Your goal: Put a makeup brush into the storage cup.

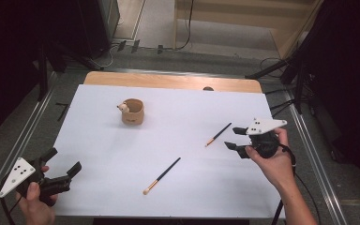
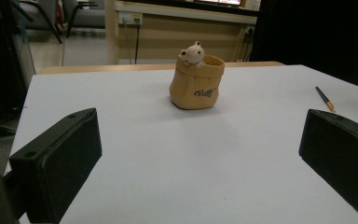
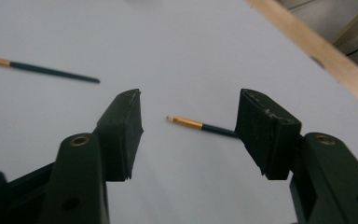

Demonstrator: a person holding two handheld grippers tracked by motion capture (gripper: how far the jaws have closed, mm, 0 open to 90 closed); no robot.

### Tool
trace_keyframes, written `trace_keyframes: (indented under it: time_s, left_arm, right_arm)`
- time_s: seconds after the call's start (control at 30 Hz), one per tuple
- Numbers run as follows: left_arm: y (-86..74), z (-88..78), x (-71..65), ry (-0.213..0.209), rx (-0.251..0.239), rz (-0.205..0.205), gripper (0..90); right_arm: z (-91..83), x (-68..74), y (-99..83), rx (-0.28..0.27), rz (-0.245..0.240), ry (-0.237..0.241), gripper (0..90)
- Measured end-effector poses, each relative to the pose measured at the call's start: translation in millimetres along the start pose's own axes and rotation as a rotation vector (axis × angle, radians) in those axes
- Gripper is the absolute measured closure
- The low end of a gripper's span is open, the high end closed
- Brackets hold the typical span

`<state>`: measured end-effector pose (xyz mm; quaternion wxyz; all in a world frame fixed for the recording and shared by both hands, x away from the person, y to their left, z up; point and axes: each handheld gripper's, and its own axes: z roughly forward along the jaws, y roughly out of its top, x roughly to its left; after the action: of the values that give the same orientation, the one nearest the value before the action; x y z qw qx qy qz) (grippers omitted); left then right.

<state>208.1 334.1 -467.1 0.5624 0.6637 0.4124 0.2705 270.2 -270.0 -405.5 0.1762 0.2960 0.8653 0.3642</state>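
High view, right gripper (image 1: 236, 138) held level near slim brush (image 1: 218, 134), jaws half-open, empty, left gripper (image 1: 65, 161) wide open, empty, facing sack-shaped ceramic pot (image 1: 132, 111).

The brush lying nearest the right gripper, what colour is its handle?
The brush has a dark, near-black handle with a gold band near its pale tip, best seen in the right gripper view.

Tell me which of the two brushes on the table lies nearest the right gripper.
The smaller brush, just left of the right gripper in the high view, its handle running behind one jaw in the right gripper view. The longer brush lies apart, toward the table's middle front.
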Motion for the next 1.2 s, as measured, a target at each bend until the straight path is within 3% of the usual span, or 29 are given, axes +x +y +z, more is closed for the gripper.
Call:
trace_keyframes:
  time_s: [0.07,0.1,0.13,0.2,0.23,0.33,0.6,0.7,0.83,1.2]
  left_arm:
    - [0.1,-0.1,-0.3,0.001,0.003,0.003,0.0]
    - [0.1,-0.1,-0.3,0.001,0.003,0.003,0.0]
    - [0.0,0.0,-0.3,0.001,0.003,0.005,0.0]
    - [-0.1,0.4,-0.8,0.003,0.004,0.010,0.0]
    - [-0.1,0.6,-0.9,0.003,0.004,0.013,0.0]
    - [-0.2,0.6,-1.1,0.004,0.009,0.016,0.0]
    - [-0.5,1.1,-0.8,0.004,0.014,0.021,0.0]
    - [-0.5,1.3,-1.8,0.006,0.015,0.020,0.0]
    - [-0.3,1.5,-2.8,0.011,0.021,0.035,0.0]
    - [-0.8,2.3,-2.6,0.016,0.026,0.041,0.0]
  right_arm:
    - [4.0,-5.9,3.0,0.052,0.000,0.040,44.2]
    - [4.0,-5.9,3.0,0.052,0.000,0.040,44.2]
    - [8.3,-10.0,6.3,0.109,-0.026,0.059,34.9]
    - [10.8,-11.8,8.1,0.133,-0.034,0.069,30.1]
    - [15.2,-15.6,12.2,0.171,-0.064,0.048,32.7]
    - [19.0,-19.7,16.6,0.200,-0.099,0.060,38.7]
    - [34.7,-26.6,30.3,0.294,-0.311,0.077,41.7]
    - [38.5,-28.6,33.0,0.310,-0.342,0.098,42.6]
    - [49.3,-32.8,37.4,0.386,-0.406,0.138,43.0]
    - [71.5,-37.5,45.7,0.490,-0.461,0.205,50.7]
